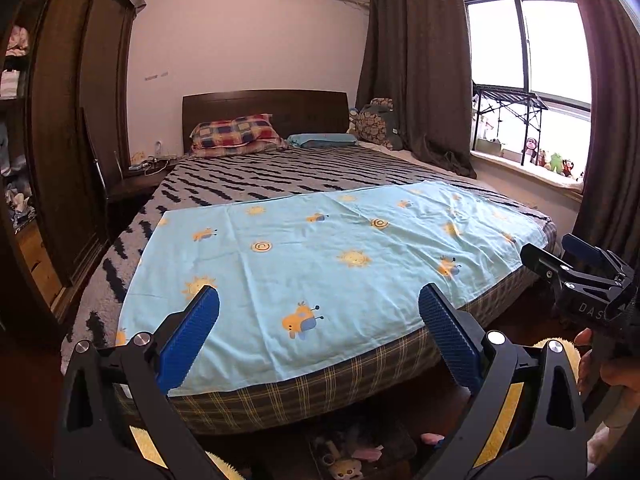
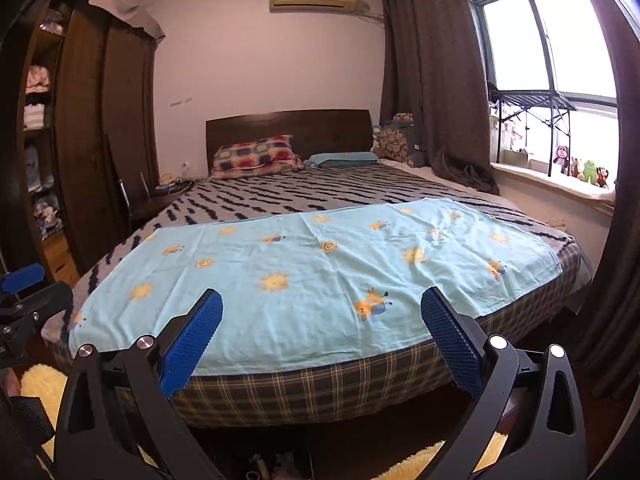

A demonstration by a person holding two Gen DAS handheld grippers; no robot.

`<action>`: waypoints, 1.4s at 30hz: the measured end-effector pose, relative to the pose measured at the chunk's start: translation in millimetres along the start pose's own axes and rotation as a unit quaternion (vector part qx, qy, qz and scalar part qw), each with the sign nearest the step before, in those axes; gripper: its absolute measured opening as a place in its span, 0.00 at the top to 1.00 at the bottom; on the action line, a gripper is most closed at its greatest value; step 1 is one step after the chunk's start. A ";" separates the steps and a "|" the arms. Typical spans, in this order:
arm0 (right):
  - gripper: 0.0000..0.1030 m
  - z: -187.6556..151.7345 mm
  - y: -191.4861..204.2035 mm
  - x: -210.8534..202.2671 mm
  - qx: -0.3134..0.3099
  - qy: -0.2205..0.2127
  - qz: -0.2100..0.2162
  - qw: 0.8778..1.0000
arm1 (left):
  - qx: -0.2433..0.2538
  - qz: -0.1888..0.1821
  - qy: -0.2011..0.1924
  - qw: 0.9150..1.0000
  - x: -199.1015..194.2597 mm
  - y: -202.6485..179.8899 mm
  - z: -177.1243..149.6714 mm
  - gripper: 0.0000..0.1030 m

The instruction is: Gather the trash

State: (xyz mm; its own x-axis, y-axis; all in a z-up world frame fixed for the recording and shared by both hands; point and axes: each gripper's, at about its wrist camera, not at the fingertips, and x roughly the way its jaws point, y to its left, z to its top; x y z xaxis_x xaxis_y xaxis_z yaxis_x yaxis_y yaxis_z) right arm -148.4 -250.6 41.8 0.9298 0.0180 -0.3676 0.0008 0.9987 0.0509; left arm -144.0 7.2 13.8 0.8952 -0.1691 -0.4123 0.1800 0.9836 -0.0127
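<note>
Left gripper [image 1: 318, 308]: held at the foot of the bed, blue pads spread wide apart with nothing between them; it points along the mattress toward the headboard.

Right gripper [image 2: 321, 312]: just beside the left one, jaws likewise wide apart and empty. Its side shows at the right edge of the left wrist view, and a hand [image 1: 600, 364] grips its handle there.

Floor under the bed end [image 1: 352, 452]: a small heap of mixed bits, a pink piece and what looks like a little toy face among them. Too dim to say whether any of it is trash.

Blue cartoon sheet [image 1: 320, 248]: spread flat over the near half of the bed, lightly creased, with nothing lying on it.

Striped blanket [image 2: 304, 196]: covers the far half, also bare.

Pillows [image 2: 256, 154]: one checked, one blue, lying against the dark headboard [image 2: 288, 124].

Windowsill [image 2: 560, 184]: a row of small plush toys, well apart from the grippers.

Trash: no clear piece is in sight in either view; the floor heap is the only likely place.

Step in hand: my judgement is a search, before any pick.

Doing it well: tilt both cameras down toward the floor heap, keep the pads apart, and pick out one loose piece before lowering onto it, so toys are not taken by mistake.
</note>
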 end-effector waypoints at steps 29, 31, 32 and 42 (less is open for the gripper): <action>0.03 -1.7 1.9 -3.7 0.011 -0.004 -0.004 1.000 | -0.004 0.002 0.004 1.000 1.3 -0.1 -2.9 0.08; 0.03 -1.8 2.3 -3.3 0.010 -0.003 -0.003 1.000 | -0.005 0.003 0.003 1.000 0.8 -0.2 -3.1 0.08; 0.03 -1.6 2.3 -3.3 0.010 -0.003 -0.003 1.000 | -0.005 0.004 0.003 1.000 0.4 -0.3 -3.3 0.08; 0.03 -1.1 2.5 -3.1 0.012 -0.002 -0.002 1.000 | -0.005 0.004 0.004 1.000 -0.1 0.2 -3.1 0.08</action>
State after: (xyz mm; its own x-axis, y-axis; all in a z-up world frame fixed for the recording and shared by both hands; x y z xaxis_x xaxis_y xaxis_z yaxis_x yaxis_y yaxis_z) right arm -151.7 -248.2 42.0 0.9316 0.0134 -0.3632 0.0135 0.9974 0.0713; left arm -145.3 7.6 11.1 0.8935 -0.1598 -0.4197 0.1682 0.9856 -0.0174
